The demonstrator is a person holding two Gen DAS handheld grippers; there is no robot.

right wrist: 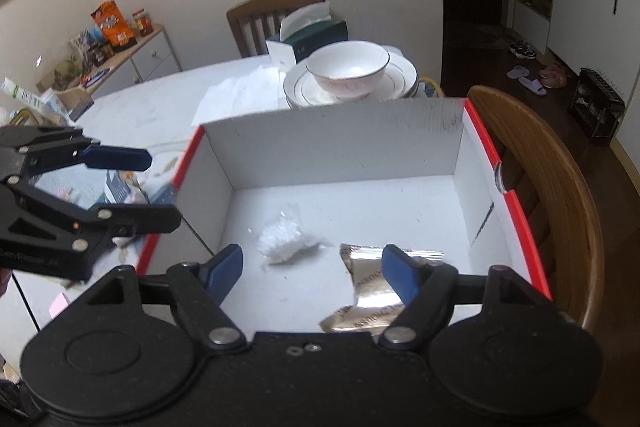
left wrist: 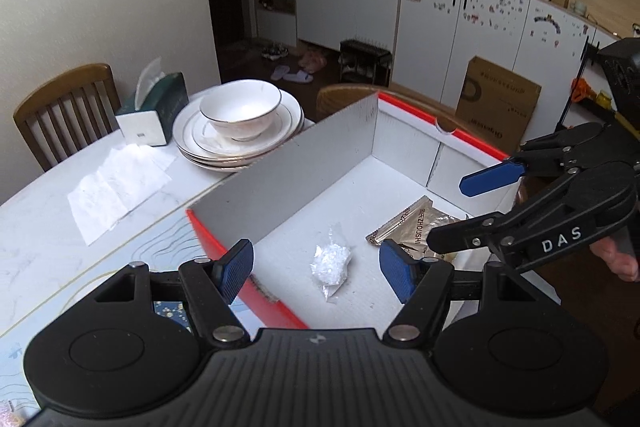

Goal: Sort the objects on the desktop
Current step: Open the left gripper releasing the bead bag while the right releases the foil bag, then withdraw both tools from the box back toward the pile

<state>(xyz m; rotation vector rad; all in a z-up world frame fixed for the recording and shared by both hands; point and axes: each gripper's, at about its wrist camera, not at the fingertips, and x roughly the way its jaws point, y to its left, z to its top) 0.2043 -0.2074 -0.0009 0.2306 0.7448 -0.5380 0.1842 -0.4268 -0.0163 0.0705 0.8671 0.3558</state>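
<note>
Lying on the white floor of the red-edged cardboard box (left wrist: 288, 163) are a small clear bag of white bits (left wrist: 331, 261) and, just beside it, a shiny gold foil packet (left wrist: 416, 227). Above the box hang both claws with jaws parted and nothing between them: the left gripper (left wrist: 316, 269) and the right gripper (right wrist: 312, 273). Behind the box, a bowl (left wrist: 240, 111) sits on stacked plates (left wrist: 216, 147) beside a tissue box (left wrist: 154, 115).
</note>
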